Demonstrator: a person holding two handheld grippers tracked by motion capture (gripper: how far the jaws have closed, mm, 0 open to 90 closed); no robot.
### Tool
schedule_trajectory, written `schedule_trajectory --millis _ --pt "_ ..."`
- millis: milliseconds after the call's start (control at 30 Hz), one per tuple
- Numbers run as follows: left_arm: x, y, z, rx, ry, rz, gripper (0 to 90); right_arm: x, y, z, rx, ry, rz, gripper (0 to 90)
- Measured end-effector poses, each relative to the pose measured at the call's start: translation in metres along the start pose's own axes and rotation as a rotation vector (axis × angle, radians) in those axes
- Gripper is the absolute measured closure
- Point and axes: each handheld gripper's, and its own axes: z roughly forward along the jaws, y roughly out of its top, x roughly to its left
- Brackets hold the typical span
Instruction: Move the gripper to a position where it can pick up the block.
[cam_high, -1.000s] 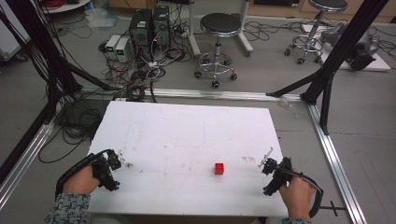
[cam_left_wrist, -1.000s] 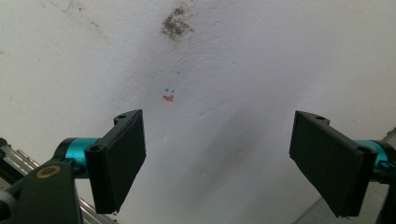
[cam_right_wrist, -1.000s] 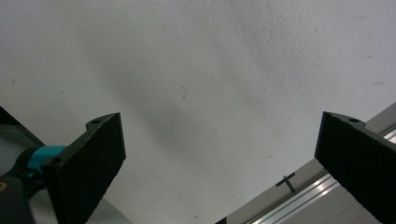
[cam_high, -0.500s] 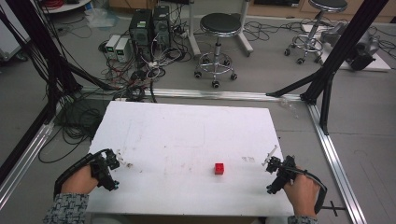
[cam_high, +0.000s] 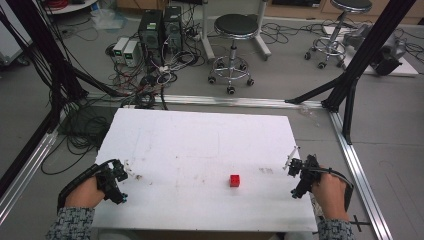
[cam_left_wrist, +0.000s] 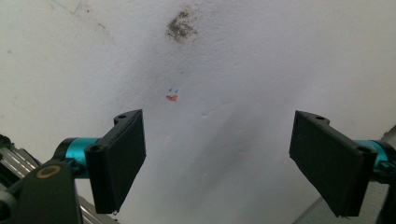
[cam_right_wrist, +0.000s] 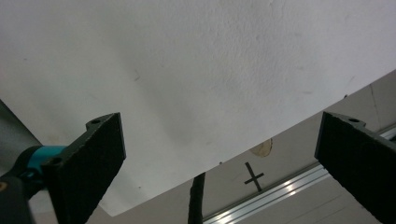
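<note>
I am holding my left gripper (cam_high: 119, 183) and right gripper (cam_high: 295, 179) released at the table's (cam_high: 200, 145) near corners, red cube (cam_high: 234, 180) between.

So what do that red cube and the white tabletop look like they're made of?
Red cube: probably hard plastic, since its colour is even and its edges crisp, though it is too small to be sure. Tabletop: matte white board, perhaps foam or painted; it looks slightly pitted, scuffed and stained.
</note>
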Motion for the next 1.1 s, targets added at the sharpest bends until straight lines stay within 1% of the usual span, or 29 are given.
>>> schedule_trajectory --millis 100,233,267,300,333,367,500,533,567,600,667,700,733,767,800,833,933,967,1100 --pt "0.000 0.000 0.000 0.000 0.000 0.000 18.9 -0.002 0.010 -0.006 -0.008 0.016 -0.053 1.0" --pt "0.000 0.000 0.000 -0.003 0.001 -0.003 18.9 -0.002 0.026 -0.013 -0.005 0.043 -0.115 1.0" --pt "0.000 0.000 0.000 -0.003 0.001 -0.003 18.9 -0.002 0.026 -0.013 -0.005 0.043 -0.115 1.0" --pt "0.000 0.000 0.000 -0.001 0.005 -0.002 18.9 -0.001 0.035 -0.018 -0.008 0.051 -0.140 1.0" --pt "0.000 0.000 0.000 -0.001 0.005 -0.002 18.9 -0.001 0.038 -0.019 -0.014 0.051 -0.146 1.0" --pt "0.001 0.000 0.000 0.003 -0.002 -0.002 18.9 -0.001 0.043 -0.022 -0.021 0.053 -0.167 1.0" --pt "0.001 -0.001 0.001 0.004 -0.002 -0.005 18.9 0.001 0.059 -0.027 -0.023 0.056 -0.211 1.0" --pt "0.001 -0.001 0.001 0.004 -0.002 -0.005 18.9 0.001 0.059 -0.027 -0.023 0.056 -0.211 1.0" --pt "0.001 -0.001 0.001 0.005 -0.002 -0.005 18.9 0.002 0.063 -0.028 -0.025 0.051 -0.222 1.0" --pt "0.002 -0.001 0.000 0.005 -0.004 -0.004 18.9 0.004 0.073 -0.029 -0.027 0.054 -0.251 1.0" --pt "0.002 -0.001 0.001 0.005 -0.005 -0.005 18.9 0.006 0.081 -0.028 -0.024 0.058 -0.262 1.0" --pt "0.002 -0.001 0.000 0.004 -0.005 -0.005 18.9 0.007 0.084 -0.027 -0.020 0.061 -0.276 1.0" --pt "0.002 -0.001 0.000 0.004 -0.005 -0.005 18.9 0.007 0.084 -0.027 -0.020 0.061 -0.276 1.0" --pt "0.002 -0.001 0.000 0.002 -0.005 -0.006 18.9 0.008 0.090 -0.026 -0.021 0.063 -0.290 1.0" --pt "0.002 -0.001 0.000 -0.002 -0.003 -0.009 18.9 0.008 0.090 -0.026 -0.021 0.063 -0.290 1.0" --pt "0.002 -0.002 0.000 -0.002 -0.002 -0.009 18.9 0.011 0.096 -0.025 -0.024 0.066 -0.299 1.0" --pt "0.002 -0.002 0.000 -0.004 -0.003 -0.013 18.9 0.013 0.101 -0.022 -0.025 0.066 -0.306 1.0" --pt "0.002 -0.002 0.000 -0.007 0.000 -0.015 18.9 0.015 0.106 -0.020 -0.019 0.070 -0.324 1.0" --pt "0.002 -0.002 0.000 -0.005 -0.005 -0.014 18.9 0.020 0.117 -0.014 -0.026 0.084 -0.356 1.0"
